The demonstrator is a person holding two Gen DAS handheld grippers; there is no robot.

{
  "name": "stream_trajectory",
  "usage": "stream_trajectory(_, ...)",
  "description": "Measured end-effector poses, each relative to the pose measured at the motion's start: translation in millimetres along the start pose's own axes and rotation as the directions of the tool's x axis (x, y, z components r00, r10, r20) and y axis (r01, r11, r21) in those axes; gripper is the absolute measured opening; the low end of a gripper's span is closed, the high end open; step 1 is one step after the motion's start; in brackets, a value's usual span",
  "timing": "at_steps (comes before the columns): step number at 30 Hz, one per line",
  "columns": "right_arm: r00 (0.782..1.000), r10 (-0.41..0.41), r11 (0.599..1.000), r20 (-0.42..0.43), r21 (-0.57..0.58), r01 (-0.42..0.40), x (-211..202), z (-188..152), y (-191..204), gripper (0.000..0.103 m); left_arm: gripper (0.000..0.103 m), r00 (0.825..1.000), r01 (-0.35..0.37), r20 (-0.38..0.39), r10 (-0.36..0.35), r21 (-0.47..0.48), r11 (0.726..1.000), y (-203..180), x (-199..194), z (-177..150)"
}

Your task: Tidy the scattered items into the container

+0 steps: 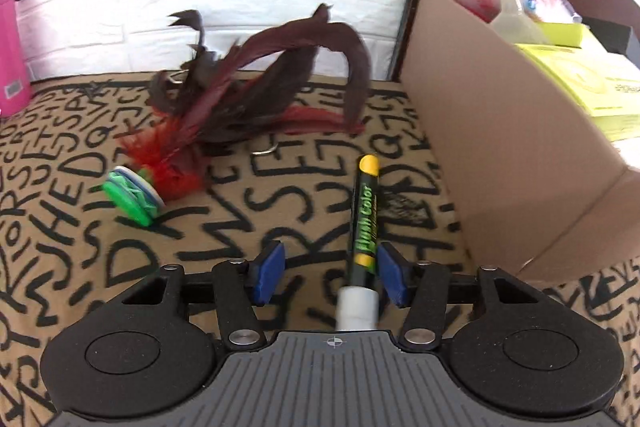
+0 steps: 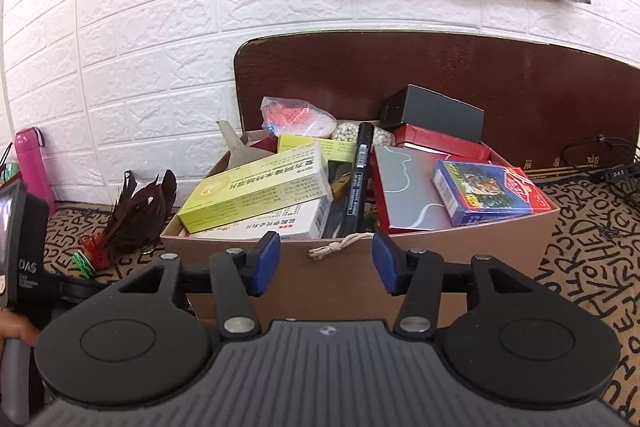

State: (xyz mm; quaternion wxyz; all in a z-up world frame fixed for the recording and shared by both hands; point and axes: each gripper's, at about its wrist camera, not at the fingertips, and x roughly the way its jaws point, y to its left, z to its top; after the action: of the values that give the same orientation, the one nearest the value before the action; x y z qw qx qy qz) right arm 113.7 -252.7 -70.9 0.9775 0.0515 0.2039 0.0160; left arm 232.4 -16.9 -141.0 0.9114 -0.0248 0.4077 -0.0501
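A black marker [image 1: 363, 227] with a yellow cap and white end lies between the blue pads of my left gripper [image 1: 332, 273], close against the right pad [image 1: 392, 273]; the jaws stand wide open. A feather shuttlecock [image 1: 224, 107] with a green base lies on the lettered cloth ahead to the left; it also shows in the right wrist view [image 2: 128, 215]. The cardboard box [image 1: 500, 147] stands to the right. My right gripper [image 2: 326, 265] is open and empty, in front of the box [image 2: 360, 267], which is full of cartons, a card pack and a black pen.
A pink bottle [image 1: 10, 43] stands at the far left by the white brick wall [image 2: 120, 27]. A dark wooden board [image 2: 440, 75] leans behind the box. A black cable [image 2: 600, 163] lies at the right. The lettered cloth [image 1: 60, 227] covers the table.
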Motion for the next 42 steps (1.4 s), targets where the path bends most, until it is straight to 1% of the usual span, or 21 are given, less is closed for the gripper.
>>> stream_trajectory(1, 1.0, 0.001, 1.0, 0.001, 0.007, -0.001, -0.3, -0.1, -0.9, 0.056, 0.062, 1.0, -0.008, -0.005, 0.008, 0.027, 1.0, -1.6, 0.8, 0.9)
stream_trajectory(3, 1.0, 0.006, 1.0, 0.002, 0.013, -0.006, -1.8, -0.6, -1.6, 0.056, 0.049, 0.999, -0.035, -0.011, 0.036, 0.082, 0.996, -7.7, 3.7, 3.1)
stream_trajectory(4, 1.0, 0.008, 1.0, 0.003, 0.014, -0.008, -2.8, -0.8, -1.8, 0.057, 0.039, 0.999, -0.043, -0.007, 0.044, 0.108, 0.993, -10.4, 5.1, 3.1)
stream_trajectory(5, 1.0, 0.009, 1.0, 0.003, 0.015, -0.009, -3.9, -1.1, -2.0, 0.057, 0.023, 0.999, -0.038, -0.005, 0.038, 0.125, 0.991, -11.6, 5.5, 3.2)
stream_trajectory(6, 1.0, 0.01, 1.0, 0.004, 0.016, -0.01, -5.1, -1.4, -2.2, 0.057, 0.012, 1.0, -0.022, -0.008, 0.023, 0.128, 0.992, -11.4, 5.0, 4.2)
stream_trajectory(7, 1.0, 0.012, 1.0, 0.003, 0.017, -0.012, -6.3, -1.7, -2.6, 0.058, 0.01, 1.0, -0.008, -0.018, 0.01, 0.121, 0.993, -10.4, 3.8, 6.0)
stream_trajectory(10, 1.0, 0.017, 1.0, 0.006, 0.016, -0.017, -9.9, -2.3, -4.3, 0.058, 0.01, 0.999, 0.038, -0.028, -0.036, 0.076, 0.996, -6.1, -9.3, 9.6)
stream_trajectory(13, 1.0, 0.018, 1.0, 0.009, 0.017, -0.018, -10.9, -2.8, -7.6, 0.058, 0.01, 0.997, 0.063, 0.04, -0.066, 0.065, 0.996, -8.9, -37.4, 16.9)
stream_trajectory(15, 1.0, 0.018, 1.0, 0.007, 0.021, -0.019, -9.8, -3.0, -9.8, 0.058, 0.01, 0.991, 0.093, 0.091, -0.099, 0.067, 0.993, -13.6, -59.5, 26.4)
stream_trajectory(18, 1.0, 0.023, 1.0, 0.011, 0.019, -0.023, -9.0, -2.7, -12.2, 0.058, 0.01, 0.972, 0.15, 0.17, -0.163, 0.089, 0.985, -26.9, -91.8, 45.4)
stream_trajectory(21, 1.0, 0.027, 0.999, 0.014, 0.017, -0.028, -8.5, -2.4, -14.7, 0.058, 0.01, 0.944, 0.216, 0.232, -0.235, 0.102, 0.971, -46.1, -117.0, 65.2)
stream_trajectory(24, 0.999, 0.029, 0.999, 0.015, 0.016, -0.029, -7.3, -2.5, -17.2, 0.058, 0.01, 0.919, 0.291, 0.246, -0.309, 0.106, 0.951, -73.3, -125.8, 85.7)
stream_trajectory(29, 0.999, 0.033, 0.999, 0.015, 0.009, -0.033, -5.6, -2.0, -23.4, 0.059, 0.011, 0.896, 0.344, 0.244, -0.371, 0.146, 0.927, -134.3, -111.5, 102.7)
stream_trajectory(31, 0.999, 0.03, 1.0, 0.012, 0.003, -0.03, -4.0, -1.7, -27.7, 0.059, 0.011, 0.897, 0.348, 0.23, -0.377, 0.158, 0.924, -157.2, -98.9, 106.8)
stream_trajectory(33, 1.0, 0.027, 1.0, 0.007, 0.001, -0.027, -1.9, -1.0, -32.5, 0.059, 0.011, 0.91, 0.331, 0.206, -0.359, 0.157, 0.93, -175.1, -78.9, 109.2)
stream_trajectory(34, 1.0, 0.026, 1.0, 0.004, -0.001, -0.026, -0.8, -0.7, -34.8, 0.059, 0.015, 0.918, 0.328, 0.181, -0.353, 0.155, 0.932, -181.1, -66.7, 110.1)
stream_trajectory(35, 1.0, 0.025, 1.0, 0.0, -0.004, -0.025, 0.2, -0.3, -36.9, 0.059, 0.036, 0.925, 0.327, 0.15, -0.349, 0.154, 0.932, -185.5, -55.8, 110.1)
stream_trajectory(36, 1.0, 0.025, 1.0, -0.001, -0.007, -0.025, 1.0, 0.0, -38.8, 0.059, 0.039, 0.931, 0.325, 0.125, -0.344, 0.149, 0.934, -188.8, -47.5, 109.3)
stream_trajectory(37, 1.0, 0.026, 1.0, -0.001, -0.009, -0.026, 1.4, 0.2, -40.6, 0.059, 0.046, 0.93, 0.331, 0.117, -0.348, 0.143, 0.933, -188.6, -43.5, 107.1)
stream_trajectory(39, 1.0, 0.028, 1.0, 0.001, -0.014, -0.028, 2.5, 0.2, -43.8, 0.059, 0.051, 0.92, 0.351, 0.131, -0.368, 0.138, 0.926, -185.4, -45.2, 102.0)
stream_trajectory(42, 1.0, 0.024, 1.0, 0.0, -0.013, -0.024, 6.2, -0.5, -46.7, 0.059, 0.053, 0.923, 0.332, 0.15, -0.354, 0.15, 0.931, -184.2, -50.8, 101.1)
